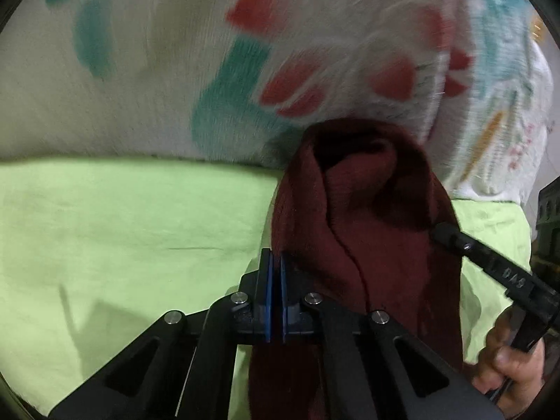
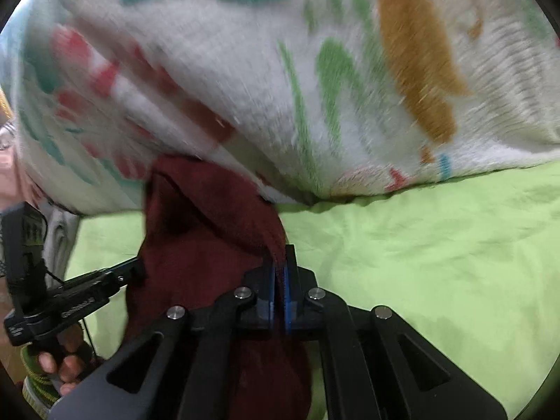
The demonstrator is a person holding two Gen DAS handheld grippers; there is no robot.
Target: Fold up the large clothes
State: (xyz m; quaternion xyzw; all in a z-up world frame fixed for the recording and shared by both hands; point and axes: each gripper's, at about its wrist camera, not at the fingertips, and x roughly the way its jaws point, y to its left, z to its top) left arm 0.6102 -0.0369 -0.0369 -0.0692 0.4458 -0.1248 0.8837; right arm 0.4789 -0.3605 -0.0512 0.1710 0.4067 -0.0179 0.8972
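A dark maroon knit garment (image 1: 353,231) hangs bunched between both grippers above a lime green sheet (image 1: 122,227). My left gripper (image 1: 276,262) is shut on one edge of it, the fabric pinched between the blue pads. My right gripper (image 2: 280,273) is shut on another edge of the garment (image 2: 196,245). The right gripper (image 1: 444,234) shows at the right of the left wrist view, its tip against the garment. The left gripper (image 2: 136,266) shows at the left of the right wrist view, also at the garment.
A thick white blanket (image 2: 315,87) with red, teal, green and orange patterns is heaped just behind the garment, and it also shows in the left wrist view (image 1: 210,52). The green sheet (image 2: 437,245) stretches out to the right. Both views are blurred.
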